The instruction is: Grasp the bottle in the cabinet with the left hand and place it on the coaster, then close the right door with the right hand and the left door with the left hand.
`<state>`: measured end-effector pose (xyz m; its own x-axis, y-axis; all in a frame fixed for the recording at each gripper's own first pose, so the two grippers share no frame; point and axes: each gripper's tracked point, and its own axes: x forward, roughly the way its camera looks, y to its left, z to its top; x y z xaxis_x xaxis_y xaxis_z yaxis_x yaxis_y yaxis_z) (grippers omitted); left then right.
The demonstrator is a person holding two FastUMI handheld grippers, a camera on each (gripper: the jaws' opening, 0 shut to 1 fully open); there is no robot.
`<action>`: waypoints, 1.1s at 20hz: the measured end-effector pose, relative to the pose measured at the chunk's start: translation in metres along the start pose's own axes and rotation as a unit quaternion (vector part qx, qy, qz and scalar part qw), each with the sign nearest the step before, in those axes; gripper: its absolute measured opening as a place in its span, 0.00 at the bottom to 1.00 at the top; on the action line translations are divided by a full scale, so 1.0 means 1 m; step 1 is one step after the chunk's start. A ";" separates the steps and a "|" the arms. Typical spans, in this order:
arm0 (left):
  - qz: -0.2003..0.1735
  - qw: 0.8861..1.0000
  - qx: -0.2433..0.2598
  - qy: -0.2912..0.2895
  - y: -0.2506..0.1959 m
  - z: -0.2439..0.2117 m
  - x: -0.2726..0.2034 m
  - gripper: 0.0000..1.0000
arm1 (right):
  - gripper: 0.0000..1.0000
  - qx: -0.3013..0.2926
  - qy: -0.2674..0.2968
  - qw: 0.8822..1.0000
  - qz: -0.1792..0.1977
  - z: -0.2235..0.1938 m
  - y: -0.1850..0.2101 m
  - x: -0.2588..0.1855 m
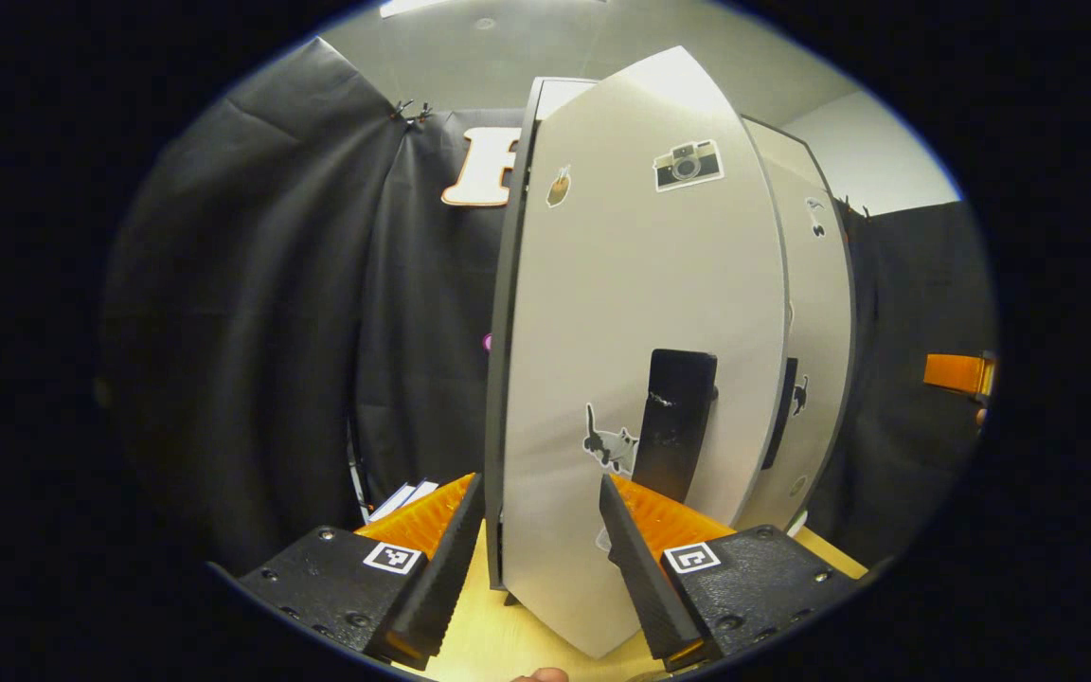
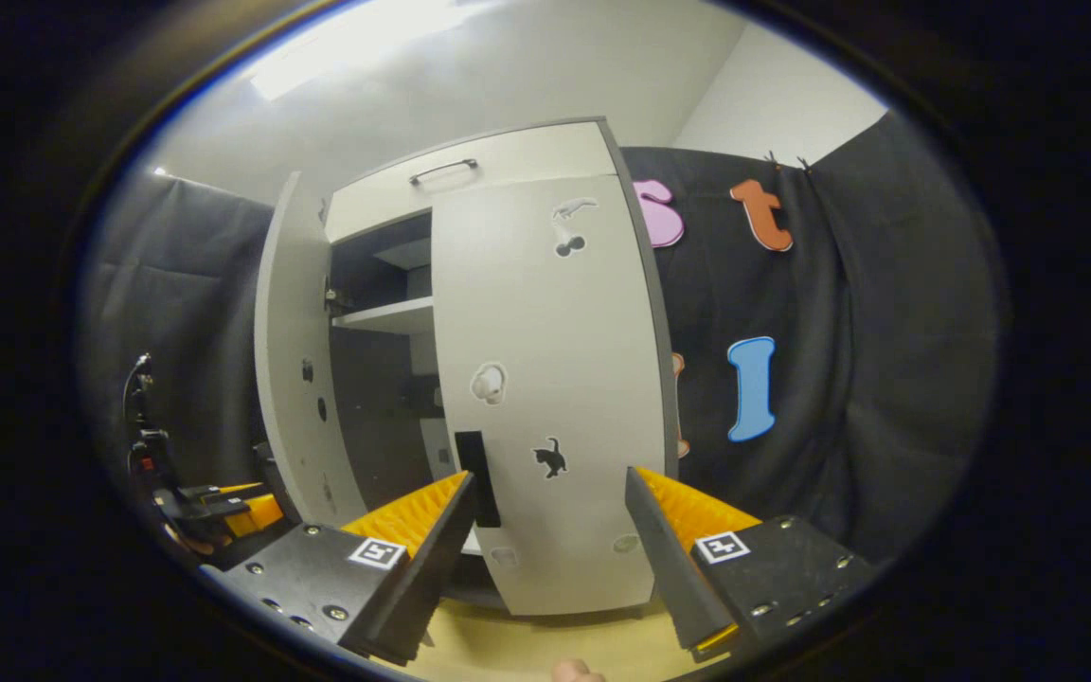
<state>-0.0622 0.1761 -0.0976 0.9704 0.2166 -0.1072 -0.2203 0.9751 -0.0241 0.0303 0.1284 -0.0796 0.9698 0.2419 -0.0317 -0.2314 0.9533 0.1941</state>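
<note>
In the left gripper view, the cabinet's pale left door (image 1: 640, 332) stands ajar and edge-on, close ahead. It carries camera and cat stickers and a black handle (image 1: 678, 417). My left gripper (image 1: 541, 559) is open, and the door's lower part lies between its orange fingers in the image. I cannot tell whether they touch it. The right door (image 1: 815, 322) lies flush behind. In the right gripper view, the right door (image 2: 545, 379) looks closed and the left door (image 2: 295, 379) swings outward. My right gripper (image 2: 545, 549) is open and holds nothing. The left gripper (image 2: 214, 507) sits low beside the left door.
Dark shelves (image 2: 384, 317) show through the cabinet gap. A drawer front with a bar handle (image 2: 441, 170) tops the cabinet. The cabinet stands on a light wooden tabletop (image 2: 527, 649). Black cloth hangs on both sides. The other gripper's orange part (image 1: 957, 371) shows at far right.
</note>
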 end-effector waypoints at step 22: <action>-0.040 0.999 0.002 -0.004 -0.023 0.003 0.005 0.78 | 0.95 -0.001 -0.004 1.000 -0.010 0.003 -0.015 -0.006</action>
<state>-0.0521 0.1553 -0.0945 0.9855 0.1387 -0.0972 -0.1421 0.9894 -0.0285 0.0282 0.1122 -0.0794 0.9750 0.2205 -0.0279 -0.2113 0.9585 0.1912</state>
